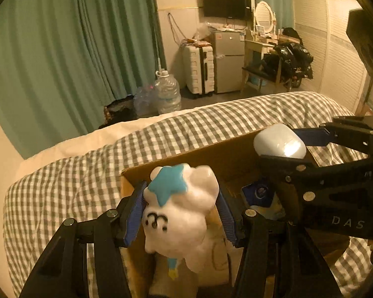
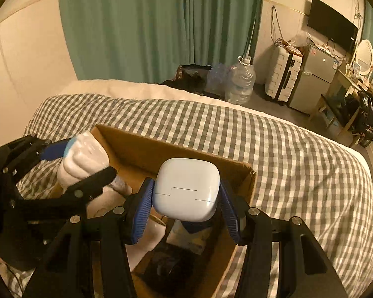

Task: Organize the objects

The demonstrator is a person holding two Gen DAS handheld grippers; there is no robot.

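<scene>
My left gripper point(image 1: 181, 206) is shut on a white cloud-shaped toy point(image 1: 181, 213) with a blue star and a drawn face, held over the near end of an open cardboard box point(image 1: 211, 159) on the bed. My right gripper point(image 2: 186, 198) is shut on a white rounded case point(image 2: 186, 188) with a lid seam, held over the same box point(image 2: 126, 144). In the left wrist view the case point(image 1: 279, 142) shows at the right between the other gripper's blue pads. In the right wrist view the toy point(image 2: 83, 159) shows at the left. The box holds a dark blue item point(image 1: 259, 193) and other dim things.
The box lies on a grey-and-white checked duvet point(image 2: 286, 154) covering the bed. Beyond the bed hang green curtains point(image 1: 74, 49), with water bottles point(image 1: 167, 94), a white suitcase point(image 1: 199, 68), a small fridge point(image 1: 228, 62) and a dressing table point(image 1: 261, 44) on the far side.
</scene>
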